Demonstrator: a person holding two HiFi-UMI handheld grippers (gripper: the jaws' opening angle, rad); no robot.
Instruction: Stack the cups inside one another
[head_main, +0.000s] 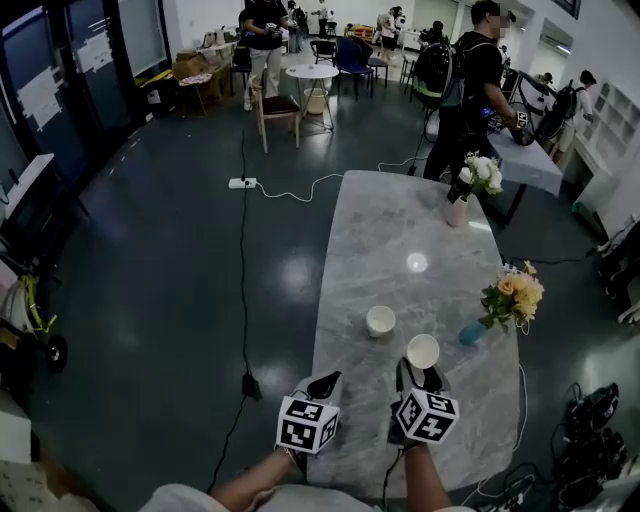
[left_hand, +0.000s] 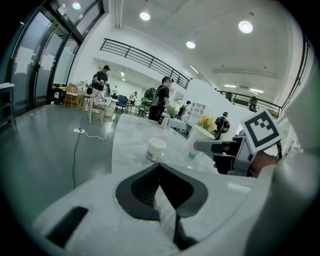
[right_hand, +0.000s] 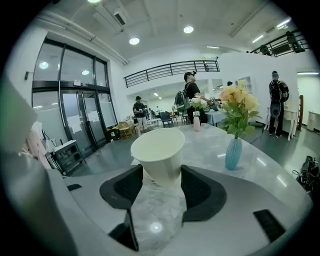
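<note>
Left gripper: the left gripper (head_main: 327, 382) (left_hand: 159, 165) is over the near end of the grey marble worktop (head_main: 390, 240), beside the right one. Its jaws meet tip to tip and have hold of nothing.
Right gripper: the right gripper (head_main: 420, 372) (right_hand: 161, 169) has its jaws spread wide and pressed on either side of the lower body of the held white paper cup (head_main: 422, 351) (right_hand: 158, 150).
Held cup, axis: its long axis is close to upright, with the open mouth up and the narrower base down between the jaws. The views do not show whether the base touches the worktop.
Second cup: the free-standing white paper cup (head_main: 380, 320) (left_hand: 156, 149) stands upright, mouth up, on the worktop. It is a little beyond and left of the held cup, apart from it, with bare marble between them. The left gripper view shows dark print on its side.
Right of the held cup: a ribbed blue vase (head_main: 471, 333) (right_hand: 233, 152) stands near, but not touching. Its yellow and orange flowers (head_main: 515, 293) lean out over the worktop's right edge.
Farther along the worktop: a slim pink vase (head_main: 457, 211) with white flowers (head_main: 480, 173) stands well beyond both cups, at the right edge.
Floor on the left: a white power strip (head_main: 242, 183) with a cable.
Far end: a person in dark clothes (head_main: 470, 90) stands past the worktop. There are more people, chairs and small tables behind.
</note>
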